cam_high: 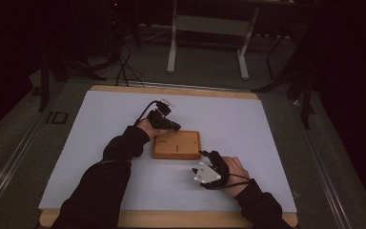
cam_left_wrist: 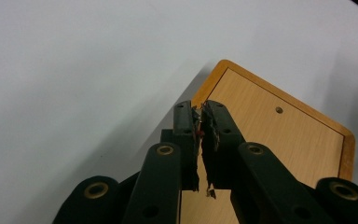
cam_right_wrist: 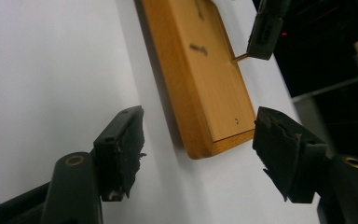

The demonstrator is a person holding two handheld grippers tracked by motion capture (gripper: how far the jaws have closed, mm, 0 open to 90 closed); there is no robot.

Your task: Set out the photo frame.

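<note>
Two hand-held grippers work a flat wooden block (cam_high: 177, 145) lying mid-table on a white sheet (cam_high: 100, 133). Left gripper (cam_left_wrist: 200, 122), jaws pinched together, apparently holds a thin peg. Right gripper (cam_right_wrist: 198, 149), jaws wide apart, flanks the block's near corner, seemingly to brace it.

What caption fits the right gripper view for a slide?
Open right hand-held gripper approaching a corner of the wooden board on the white sheet.
</note>
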